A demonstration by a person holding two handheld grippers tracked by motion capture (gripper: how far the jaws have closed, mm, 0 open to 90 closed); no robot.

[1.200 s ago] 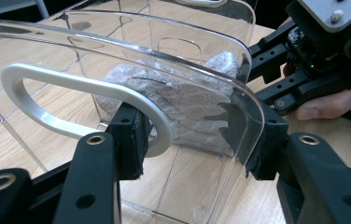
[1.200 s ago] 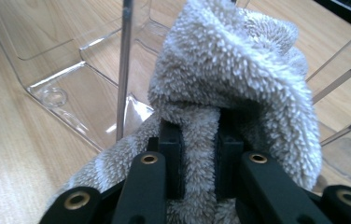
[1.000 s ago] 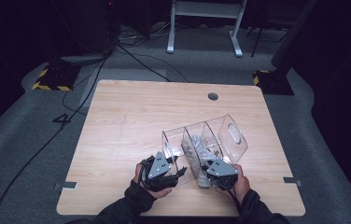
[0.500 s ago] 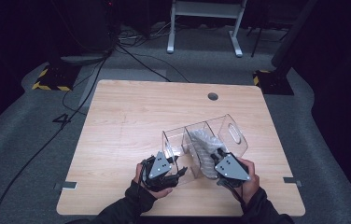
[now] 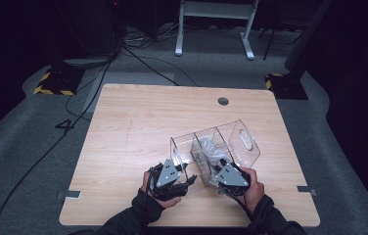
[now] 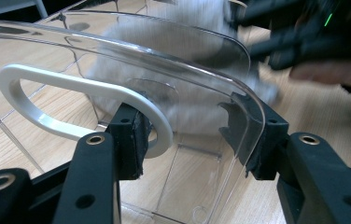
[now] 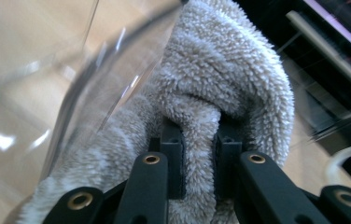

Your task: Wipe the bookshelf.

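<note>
Item 1. Clear plastic bin: a see-through container with inner dividers and a white handle slot in its end wall. It lies tilted on the wooden surface, right of centre and toward the near edge. Its long axis runs from the near left to the far right, so the near end wall faces the person's two hands.

Item 2. Fluffy cloth: grey-white pile fabric, bunched up inside the bin's near compartment, against the clear wall. From the high view it reads as a pale wad just beyond the right gripper.

Item 3. Left gripper: at the bin's near left corner, jaws about half spread. One pad sits at the handle slot and the other is set against the curved edge of the end wall, so it appears to clamp the wall and steady the bin.

Item 4. Right gripper: jaws drawn narrow, pinching a fold of the cloth between the pads. It sits at the bin's near right side, and the right hand is the one nearer the cloth.

Relation for the next move: the cloth lies directly ahead of the right gripper and hangs over it, partly inside the bin. Judged from this, drawing it out would mean pulling up and back toward the near edge along the bin's opening while the left gripper keeps the bin from following.
</note>
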